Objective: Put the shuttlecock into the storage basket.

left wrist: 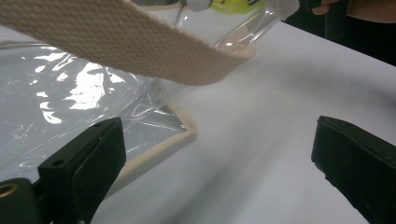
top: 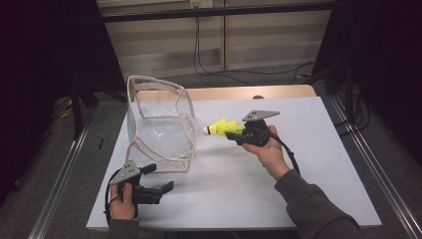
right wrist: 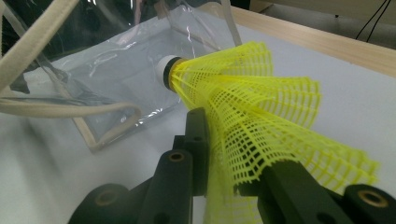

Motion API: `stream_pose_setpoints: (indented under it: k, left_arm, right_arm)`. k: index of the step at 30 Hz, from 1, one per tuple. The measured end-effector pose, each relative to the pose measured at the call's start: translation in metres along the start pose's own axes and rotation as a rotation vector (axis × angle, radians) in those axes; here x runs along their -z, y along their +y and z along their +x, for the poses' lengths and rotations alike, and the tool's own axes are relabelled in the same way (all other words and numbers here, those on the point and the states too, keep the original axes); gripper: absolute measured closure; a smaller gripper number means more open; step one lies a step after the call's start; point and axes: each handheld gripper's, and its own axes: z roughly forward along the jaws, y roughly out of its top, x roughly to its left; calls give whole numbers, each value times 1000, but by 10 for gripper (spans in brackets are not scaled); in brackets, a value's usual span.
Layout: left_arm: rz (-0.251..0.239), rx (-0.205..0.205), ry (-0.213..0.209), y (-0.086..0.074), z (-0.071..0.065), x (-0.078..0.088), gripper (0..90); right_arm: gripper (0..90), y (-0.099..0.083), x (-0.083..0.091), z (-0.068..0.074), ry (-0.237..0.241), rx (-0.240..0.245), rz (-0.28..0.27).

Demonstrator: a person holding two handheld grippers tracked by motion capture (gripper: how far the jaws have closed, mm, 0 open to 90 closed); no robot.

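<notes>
The right gripper (top: 238, 133) has its jaws drawn in narrow on the skirt of a yellow shuttlecock (top: 222, 128), squeezing the plastic mesh flat between the pads; in the right gripper view the shuttlecock (right wrist: 243, 102) fans out above the black jaws with its white cork pointing away, toward the clear plastic bag (right wrist: 121, 79). Seen from the high view, the cork sits just beside the bag's open mouth, above the table. The left gripper (top: 159, 179) rests low near the front left of the table with its jaws spread wide and nothing between them (its own view shows bare white surface in the gap). The bag (top: 159, 129), edged in beige webbing with a strap (left wrist: 116, 42) looping over it, stands on the white table top (top: 308, 164). A strip of wood (top: 239, 92) runs along the table's far edge; behind it are pale wall panels and hanging cables, with dark floor around.
</notes>
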Motion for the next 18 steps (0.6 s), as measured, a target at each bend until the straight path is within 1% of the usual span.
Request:
stream_pose_setpoints:
  k: [1, 5, 8, 9, 12, 16, 18]
  left_arm:
    - [-1, 0, -6, 0, 0, -1, 32]
    - [-2, -1, -3, 1, 1, -2, 32]
    - [6, -5, -5, 0, 1, -2, 32]
    - [6, -7, -8, 0, 1, -2, 32]
    - [4, -3, -3, 0, 1, -1, 32]
    - [-4, 2, -6, 0, 1, -3, 32]
    - [0, 1, -4, 1, 1, -3, 32]
  right_arm:
    - [792, 2, 1, 1, -2, 3, 1]
    - [792, 6, 1, 2, -2, 15, -1]
    - [792, 6, 0, 3, 2, 9, 4]
    - [792, 5, -1, 3, 1, 14, 9]
    - [792, 5, -2, 3, 2, 7, 7]
    - [792, 7, -2, 2, -2, 8, 6]
    - [792, 9, -1, 2, -2, 7, 5]
